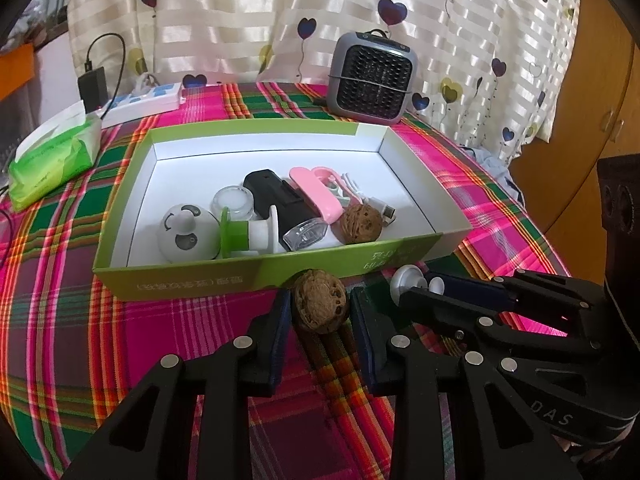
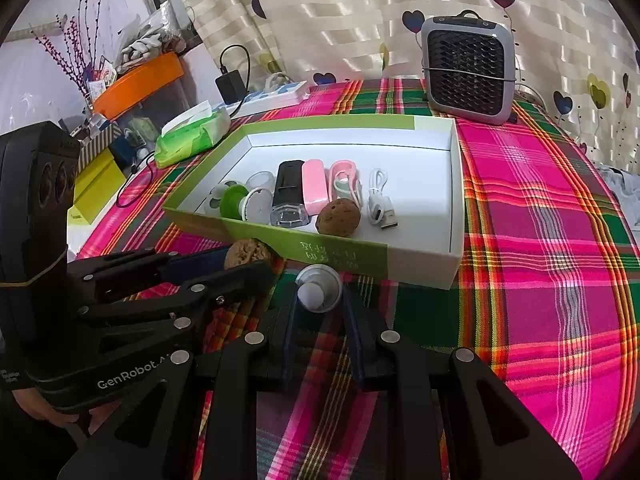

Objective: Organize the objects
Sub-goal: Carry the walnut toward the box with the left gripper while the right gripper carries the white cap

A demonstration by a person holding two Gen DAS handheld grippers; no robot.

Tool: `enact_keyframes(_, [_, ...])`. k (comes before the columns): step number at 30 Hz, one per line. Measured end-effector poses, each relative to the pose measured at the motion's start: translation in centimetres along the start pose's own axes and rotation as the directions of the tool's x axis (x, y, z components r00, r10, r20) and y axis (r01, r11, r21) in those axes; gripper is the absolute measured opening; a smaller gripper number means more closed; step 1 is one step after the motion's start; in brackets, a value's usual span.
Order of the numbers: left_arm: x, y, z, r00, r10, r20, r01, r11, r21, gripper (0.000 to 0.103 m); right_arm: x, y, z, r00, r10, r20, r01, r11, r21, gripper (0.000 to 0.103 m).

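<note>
Two grippers are working side by side in front of the green box (image 1: 192, 280). The left gripper (image 1: 320, 308) is closing around a walnut (image 1: 319, 303); its blue pads are touching or almost touching the shell, so it seems to be grasping it just outside the near wall of the box. The right gripper (image 2: 320, 296) is clenching a small silver knob-like piece (image 2: 319, 288) in the same way. A second walnut (image 2: 338, 217) is already lying inside the box, beside the white cable (image 2: 380, 204). I think the risk is this: the walnut is round and hard, so it may be slipping from the flat pads during lifting. Also the grippers are very near each other and could be colliding above the wall.
</note>
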State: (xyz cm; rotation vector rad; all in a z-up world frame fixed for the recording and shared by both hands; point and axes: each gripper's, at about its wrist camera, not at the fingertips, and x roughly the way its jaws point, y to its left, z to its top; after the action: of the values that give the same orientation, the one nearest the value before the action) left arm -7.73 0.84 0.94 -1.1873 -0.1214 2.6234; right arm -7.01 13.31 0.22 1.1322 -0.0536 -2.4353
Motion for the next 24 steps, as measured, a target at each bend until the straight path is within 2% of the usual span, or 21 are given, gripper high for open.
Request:
enact_keyframes(10, [-1.3, -0.5, -0.4, 1.0, 0.01, 0.015, -0.01, 1.0, 0.01, 0.028, -1.1, 0.5, -0.3, 1.0, -0.009, 0.023, 0.01, 1.0, -0.012, 0.023])
enact_keyframes(24, [-3.2, -1.1, -0.2, 0.997, 0.06, 0.057, -0.062, 0.998, 0.029, 0.028, -2.6, 1.7, 0.2, 0.998, -0.007, 0.062, 0.01, 0.999, -0.052, 0.023])
